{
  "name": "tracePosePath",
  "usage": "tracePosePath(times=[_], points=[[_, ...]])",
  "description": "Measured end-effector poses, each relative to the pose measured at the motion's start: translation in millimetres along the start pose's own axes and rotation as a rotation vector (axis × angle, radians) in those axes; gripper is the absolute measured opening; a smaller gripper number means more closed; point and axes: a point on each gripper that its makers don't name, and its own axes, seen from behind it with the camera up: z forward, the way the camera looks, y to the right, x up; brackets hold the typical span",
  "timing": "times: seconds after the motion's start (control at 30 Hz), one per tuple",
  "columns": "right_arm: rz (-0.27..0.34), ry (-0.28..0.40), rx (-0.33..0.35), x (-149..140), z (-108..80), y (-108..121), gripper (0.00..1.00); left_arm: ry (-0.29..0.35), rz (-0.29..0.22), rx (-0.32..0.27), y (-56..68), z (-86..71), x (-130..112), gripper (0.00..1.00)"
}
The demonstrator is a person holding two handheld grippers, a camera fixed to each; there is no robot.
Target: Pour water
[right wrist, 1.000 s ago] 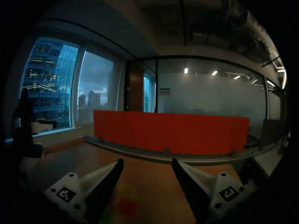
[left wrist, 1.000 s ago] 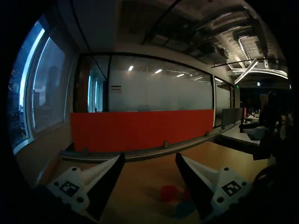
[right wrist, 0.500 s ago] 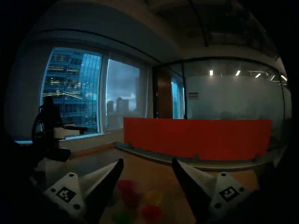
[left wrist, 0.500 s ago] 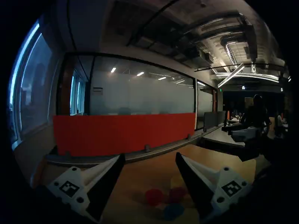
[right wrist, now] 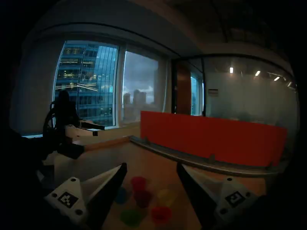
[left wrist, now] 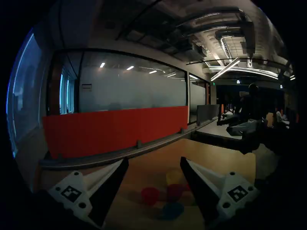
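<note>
While neither gripper holds anything, the pour has not begun; the step in hand is judged to be the approach to the cups.

Item 1. Left gripper (left wrist: pixel 153 160): fingers spread wide, nothing between them, hanging above the counter (left wrist: pixel 218 153).

Item 2. Right gripper (right wrist: pixel 151 165): fingers likewise spread and empty, above the same counter.

Item 3. Cups (left wrist: pixel 165 193): small cluster, upright on the counter, at six o'clock in the left gripper view, low between the fingers. Red cup (left wrist: pixel 149 194) at the cluster's nine o'clock, yellow cup (left wrist: pixel 173 176) at twelve, blue cup (left wrist: pixel 172 210) at six, dark red cup (left wrist: pixel 175 190) in the middle. In the right gripper view the cluster also lies at six o'clock, with a green cup (right wrist: pixel 131 217) nearest the camera. Whether any cup holds water: too dim to tell.

Item 4. Red partition (left wrist: pixel 115 130): runs along the counter's far edge, well apart from the cups.

Item 5. Window (right wrist: pixel 88 84): ten o'clock in the right gripper view.

Next move, as judged: one gripper must descend to a single cup and bracket its wall with both fingers. The cups stand close together, so entry from the cluster's outer side seems safest against knocking a neighbour. A firm but light squeeze is called for, then a lift before any tilt.
</note>
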Motion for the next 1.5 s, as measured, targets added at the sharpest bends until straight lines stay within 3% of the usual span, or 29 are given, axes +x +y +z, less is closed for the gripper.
tracePosePath(times=[0.17,0.47,0.87,1.07,1.27,1.5], points=[[-0.007,-0.036,0.008,-10,0.1,2,1.0,-0.035,-0.005,-0.041,8.8,2.4,-10,1.0],[-0.032,-0.101,0.048,-27,0.2,-5,1.0,-0.097,0.01,-0.059,9.4,11.2,-32,1.0],[-0.105,-0.194,0.092,-61,1.0,-17,1.0,-0.121,0.068,-0.096,16.9,17.8,-55,1.0],[-0.118,-0.231,0.111,-76,2.3,-22,1.0,-0.137,0.062,-0.111,22.7,20.4,-66,1.0],[-0.115,-0.276,0.134,-98,3.8,-25,1.0,-0.184,0.045,-0.138,29.6,22.5,-91,1.0],[-0.127,-0.323,0.15,-124,6.3,-28,1.0,-0.239,0.061,-0.157,37.0,24.7,-119,1.0]])
